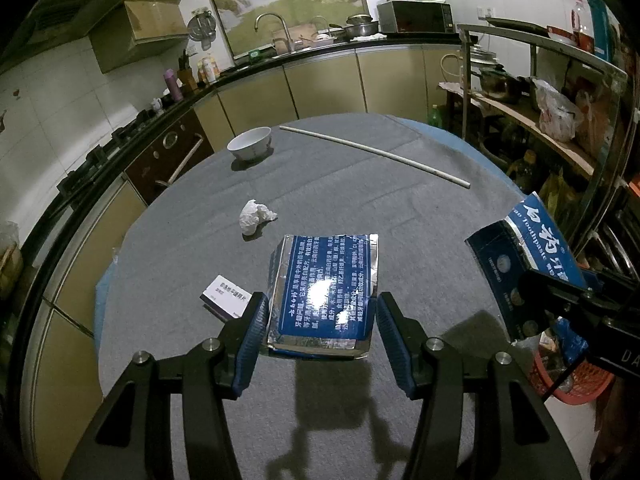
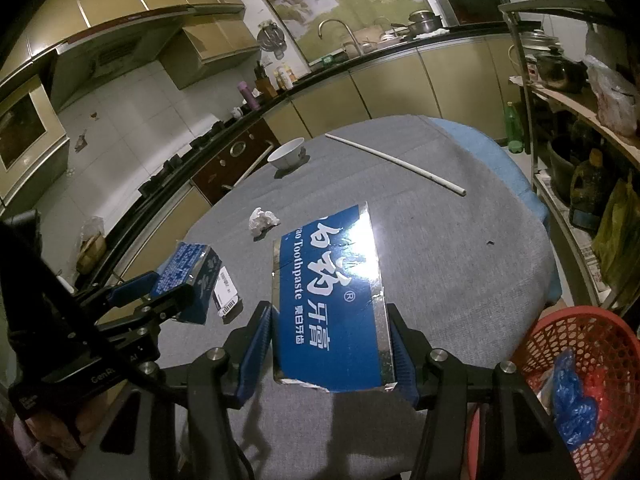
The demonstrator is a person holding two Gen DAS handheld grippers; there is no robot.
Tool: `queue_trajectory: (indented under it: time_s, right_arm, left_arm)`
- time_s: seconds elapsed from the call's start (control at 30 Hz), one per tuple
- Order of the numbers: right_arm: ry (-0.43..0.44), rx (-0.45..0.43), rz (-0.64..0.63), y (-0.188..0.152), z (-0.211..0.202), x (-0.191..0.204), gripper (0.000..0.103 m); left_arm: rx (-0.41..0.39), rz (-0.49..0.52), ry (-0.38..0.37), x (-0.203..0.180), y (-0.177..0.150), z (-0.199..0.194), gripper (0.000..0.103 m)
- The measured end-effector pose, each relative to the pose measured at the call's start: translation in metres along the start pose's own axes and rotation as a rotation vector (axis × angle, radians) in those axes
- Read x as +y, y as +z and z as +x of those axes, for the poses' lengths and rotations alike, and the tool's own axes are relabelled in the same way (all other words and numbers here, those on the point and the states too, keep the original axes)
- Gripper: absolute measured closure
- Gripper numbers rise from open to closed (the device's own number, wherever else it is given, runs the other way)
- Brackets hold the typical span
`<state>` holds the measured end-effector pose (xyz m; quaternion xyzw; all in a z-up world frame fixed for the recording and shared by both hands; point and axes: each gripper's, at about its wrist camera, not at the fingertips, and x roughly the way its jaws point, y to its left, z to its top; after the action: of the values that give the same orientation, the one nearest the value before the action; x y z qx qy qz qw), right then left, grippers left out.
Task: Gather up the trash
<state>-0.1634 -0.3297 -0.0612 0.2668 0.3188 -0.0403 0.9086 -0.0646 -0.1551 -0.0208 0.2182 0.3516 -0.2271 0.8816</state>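
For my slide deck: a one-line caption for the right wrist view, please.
Right gripper holds a blue toothpaste box above the grey table, red basket alongside.

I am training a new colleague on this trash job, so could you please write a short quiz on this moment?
1. True or false: the left gripper is empty.
2. What does the right gripper hold? A) bowl B) blue toothpaste box C) white rod
3. Fill in: the crumpled tissue lies on the grey ___.

Key:
1. False; it grips a blue box piece.
2. B, the blue toothpaste box, held near the red basket.
3. Table cover.
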Motion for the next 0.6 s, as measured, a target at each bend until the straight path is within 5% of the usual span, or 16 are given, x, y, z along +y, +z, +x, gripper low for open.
queue_trajectory:
  time_s: [0.6]
  right_arm:
    - [0.000,0.002,-0.001,-0.0006,0.0004,-0.0006,0.045]
  left_arm:
    - [0.009,0.000,-0.002,0.0013,-0.0001,0.0028,0.046]
